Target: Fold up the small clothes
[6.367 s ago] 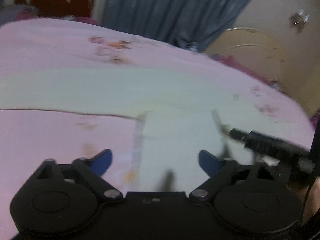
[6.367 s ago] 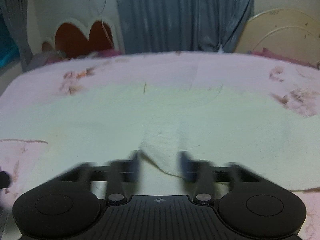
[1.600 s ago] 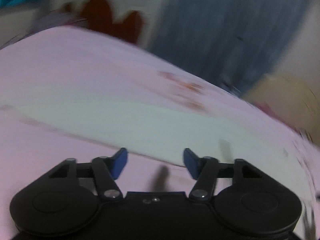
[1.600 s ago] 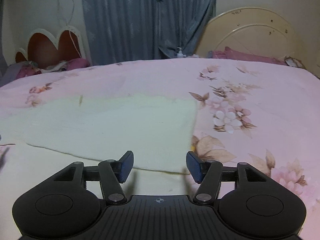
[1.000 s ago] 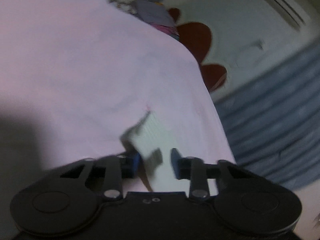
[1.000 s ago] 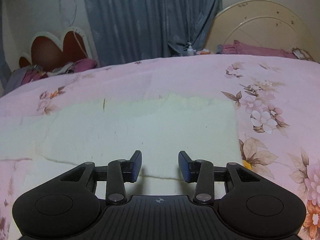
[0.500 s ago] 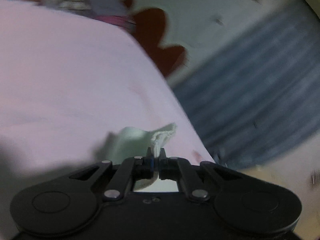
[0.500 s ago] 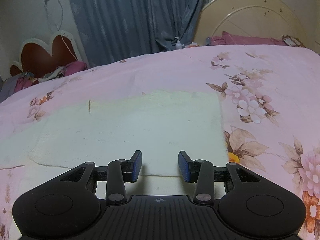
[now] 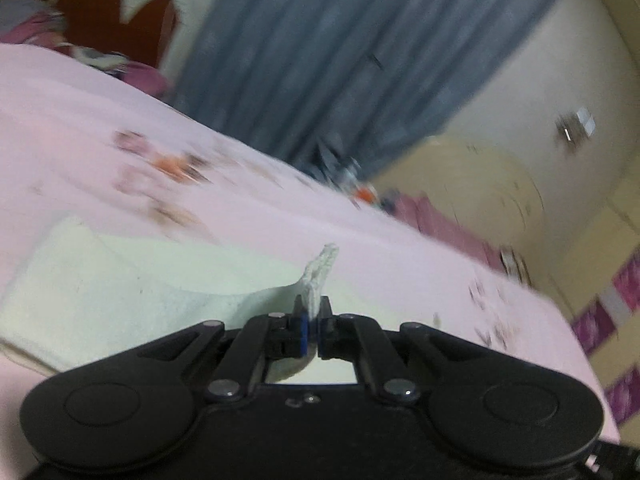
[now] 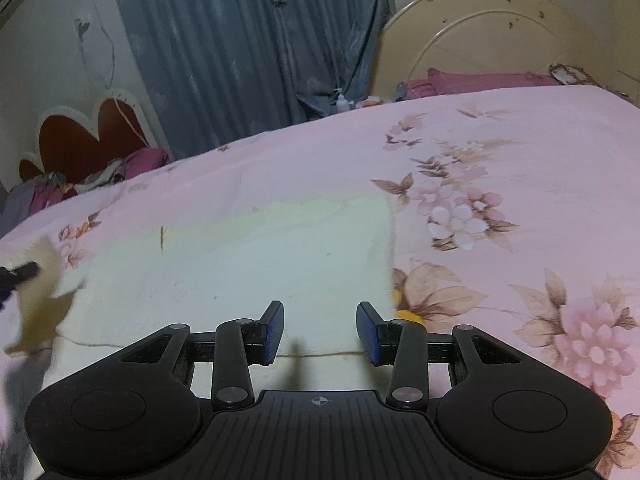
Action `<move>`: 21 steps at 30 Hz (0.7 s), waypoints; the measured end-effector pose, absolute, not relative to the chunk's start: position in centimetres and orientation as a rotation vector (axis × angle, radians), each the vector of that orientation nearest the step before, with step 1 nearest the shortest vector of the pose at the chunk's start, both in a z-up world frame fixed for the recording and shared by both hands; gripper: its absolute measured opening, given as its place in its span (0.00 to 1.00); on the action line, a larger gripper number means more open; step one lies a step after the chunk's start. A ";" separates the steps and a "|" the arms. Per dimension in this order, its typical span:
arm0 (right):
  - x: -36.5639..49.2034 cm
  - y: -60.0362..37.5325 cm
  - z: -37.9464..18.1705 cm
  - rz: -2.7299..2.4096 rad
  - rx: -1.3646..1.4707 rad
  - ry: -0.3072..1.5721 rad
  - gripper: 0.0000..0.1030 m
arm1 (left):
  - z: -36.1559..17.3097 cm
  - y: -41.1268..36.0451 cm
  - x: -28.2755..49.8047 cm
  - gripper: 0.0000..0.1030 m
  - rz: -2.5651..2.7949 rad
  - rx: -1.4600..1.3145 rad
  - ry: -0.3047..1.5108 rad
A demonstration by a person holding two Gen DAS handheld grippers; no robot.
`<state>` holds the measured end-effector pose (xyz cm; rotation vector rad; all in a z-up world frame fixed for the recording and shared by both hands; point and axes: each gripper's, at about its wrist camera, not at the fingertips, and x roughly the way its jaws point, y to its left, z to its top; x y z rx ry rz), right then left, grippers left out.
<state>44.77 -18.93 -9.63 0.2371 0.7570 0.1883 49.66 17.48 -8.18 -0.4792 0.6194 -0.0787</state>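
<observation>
A pale cream cloth (image 10: 248, 276) lies folded on the pink floral bedspread (image 10: 520, 168). In the left wrist view my left gripper (image 9: 314, 322) is shut on a corner of the cloth (image 9: 320, 276), which sticks up between the pads while the rest of it trails away to the left. My right gripper (image 10: 320, 330) hovers open over the cloth's near right part, nothing between its fingers. At the far left of the right wrist view the lifted corner (image 10: 44, 292) shows blurred, with the left gripper's tip (image 10: 18, 272) beside it.
A blue curtain (image 10: 248, 48) and a cream headboard (image 10: 500, 36) stand behind the bed. A red heart-shaped board (image 10: 84, 140) and a heap of clothes (image 10: 60, 184) are at the far left. A small bottle (image 10: 342, 100) stands by the curtain.
My left gripper closed on the cloth's corner and swung it up and to the right across the bed, rolling as it went. The right gripper drifted a little and stayed open.
</observation>
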 end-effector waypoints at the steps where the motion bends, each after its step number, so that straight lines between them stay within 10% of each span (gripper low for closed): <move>1: 44.6 -19.3 -9.6 0.185 0.241 0.756 0.40 | -8.4 16.0 50.2 0.04 -0.099 -0.449 0.645; 9: 43.2 -22.0 -9.4 0.176 0.284 0.765 0.40 | -12.8 9.8 51.2 0.05 -0.241 -0.369 0.795; 15: 43.1 -22.9 -8.9 0.209 0.369 0.776 0.40 | -13.8 6.9 50.1 0.63 -0.284 -0.308 0.764; 21: 45.1 -19.9 -8.8 0.359 0.477 0.796 0.40 | -10.4 11.2 44.5 0.56 -0.149 -0.254 0.678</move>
